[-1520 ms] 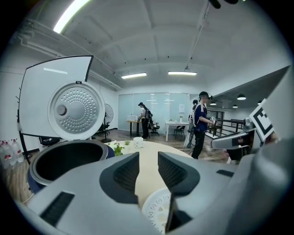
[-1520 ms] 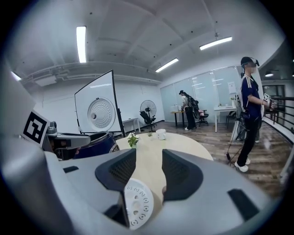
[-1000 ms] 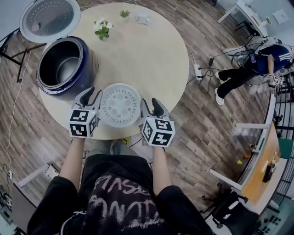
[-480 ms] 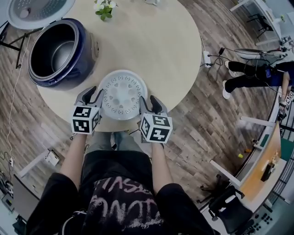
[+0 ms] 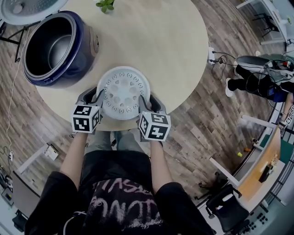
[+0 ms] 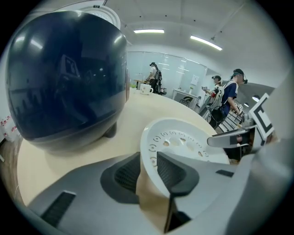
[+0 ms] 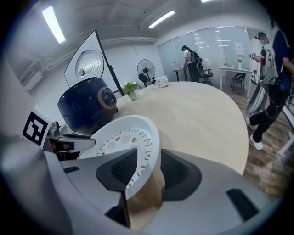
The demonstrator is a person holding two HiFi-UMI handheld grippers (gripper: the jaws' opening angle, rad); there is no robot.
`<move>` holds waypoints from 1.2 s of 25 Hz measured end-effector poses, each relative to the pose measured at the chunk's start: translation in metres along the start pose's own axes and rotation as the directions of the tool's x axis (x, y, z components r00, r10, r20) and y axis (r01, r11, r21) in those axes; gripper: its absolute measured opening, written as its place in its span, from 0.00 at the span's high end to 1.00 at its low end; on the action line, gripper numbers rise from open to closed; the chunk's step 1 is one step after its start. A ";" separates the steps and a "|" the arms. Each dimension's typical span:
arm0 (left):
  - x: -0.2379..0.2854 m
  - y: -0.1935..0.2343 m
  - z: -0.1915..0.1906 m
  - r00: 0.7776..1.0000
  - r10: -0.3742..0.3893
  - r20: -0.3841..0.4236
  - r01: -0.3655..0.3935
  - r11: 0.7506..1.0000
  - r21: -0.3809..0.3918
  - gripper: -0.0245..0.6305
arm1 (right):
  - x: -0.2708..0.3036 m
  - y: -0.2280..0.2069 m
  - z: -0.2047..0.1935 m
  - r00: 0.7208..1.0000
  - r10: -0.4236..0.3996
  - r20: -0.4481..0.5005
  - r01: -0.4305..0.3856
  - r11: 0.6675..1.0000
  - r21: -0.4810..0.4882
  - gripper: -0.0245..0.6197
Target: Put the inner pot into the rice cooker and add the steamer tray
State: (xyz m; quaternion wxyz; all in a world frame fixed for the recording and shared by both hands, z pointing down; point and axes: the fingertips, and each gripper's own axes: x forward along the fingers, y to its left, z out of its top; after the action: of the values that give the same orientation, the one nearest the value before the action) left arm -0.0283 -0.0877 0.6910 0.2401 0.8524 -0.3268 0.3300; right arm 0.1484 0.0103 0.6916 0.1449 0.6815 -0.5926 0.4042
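The white perforated steamer tray (image 5: pixel 123 93) lies on the round table near its front edge. My left gripper (image 5: pixel 95 98) straddles the tray's left rim (image 6: pixel 148 151), and my right gripper (image 5: pixel 148 103) straddles its right rim (image 7: pixel 154 147). Both pairs of jaws have just been closing, with the rim between them. A gap still shows beside the rim in each gripper view, so neither grips it. The dark blue rice cooker (image 5: pixel 55 48) stands open at the back left with a metal pot inside.
The cooker's raised lid (image 5: pixel 25 9) sits at the top left corner. A small green plant (image 5: pixel 105 4) stands at the table's far side. The table's front edge (image 5: pixel 119 130) runs just under my grippers. A person (image 5: pixel 257 80) is on the floor at the right.
Both grippers have come down and in onto the tray's two sides. Its rim now lies between each pair of jaws, which have narrowed slightly.
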 end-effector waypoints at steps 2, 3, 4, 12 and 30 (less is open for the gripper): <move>0.000 0.000 -0.001 1.000 -0.004 -0.005 0.004 1.000 0.003 0.78 | 0.002 0.000 -0.003 1.000 -0.002 -0.012 0.002 1.000 -0.005 0.72; 0.000 0.001 -0.001 1.000 -0.005 -0.006 0.005 1.000 0.005 0.79 | 0.003 0.000 -0.004 1.000 -0.004 -0.017 0.003 1.000 -0.010 0.74; 0.000 0.001 -0.001 1.000 -0.006 -0.006 0.006 1.000 0.005 0.80 | 0.003 0.000 -0.004 1.000 -0.008 -0.018 0.007 1.000 -0.016 0.75; -0.001 0.002 0.003 1.000 -0.008 -0.002 0.008 1.000 -0.030 0.82 | 0.002 -0.002 -0.005 0.999 -0.026 -0.019 0.025 1.000 -0.011 0.81; -0.058 -0.013 0.077 0.978 0.001 0.210 -0.007 1.000 0.027 0.84 | -0.051 0.016 0.056 0.984 -0.014 0.177 0.018 1.000 -0.021 0.82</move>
State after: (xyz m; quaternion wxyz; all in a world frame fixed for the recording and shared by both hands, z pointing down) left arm -0.0209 -0.1038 0.5956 0.1919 0.8851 -0.3473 0.2431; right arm 0.1560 0.0033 0.6148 0.1027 0.7177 -0.6024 0.3340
